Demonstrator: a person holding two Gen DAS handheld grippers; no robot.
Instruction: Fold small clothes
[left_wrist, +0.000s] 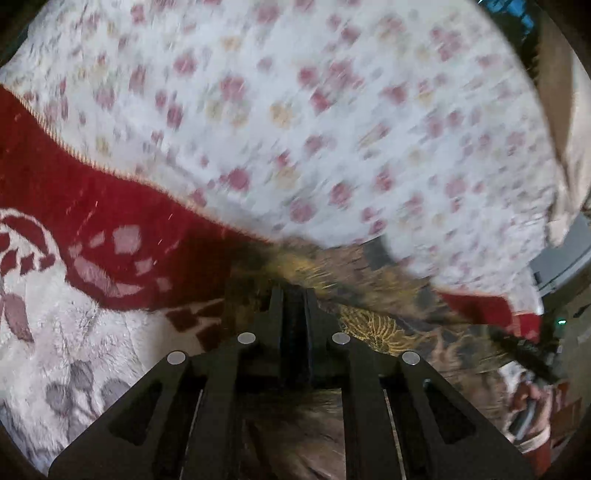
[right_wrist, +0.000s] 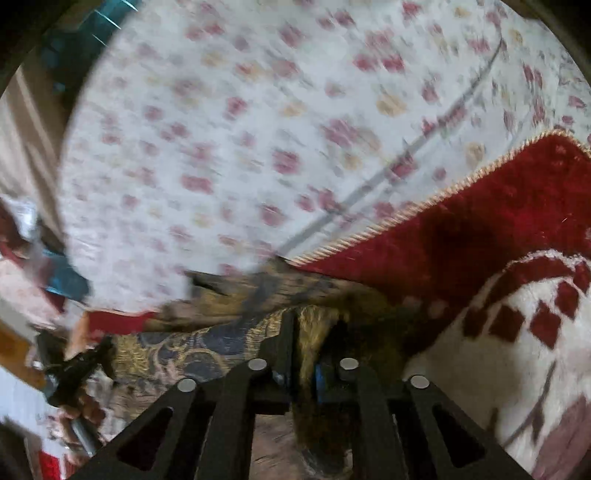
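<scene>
So both sets of fingers are pinched on the same dark brown-and-gold patterned garment (left_wrist: 373, 295). The left gripper (left_wrist: 293, 295) has its fingers pressed together with the fabric edge caught right at the tips, and the cloth runs off to the right of them, toward the other hand. The right gripper (right_wrist: 306, 321) mirrors that: fingers nearly together, a fold of the same cloth bunched between them, with the rest stretching away to the left.

So the garment's long axis basically lies across the gap between the two hands, strung between them like a banner, each hand on one end. Neither hand is really nearer, they share it.

Beyond the fingertips in both views is the red-and-white plush blanket (left_wrist: 74, 229), and further out the white floral bedsheet (left_wrist: 295, 110), all pretty blurred. The person's other hand (left_wrist: 528, 402) shows at the far right of the left view.

Best guess: the next move is laying that stretched edge down flat on the bed for a fold.
</scene>
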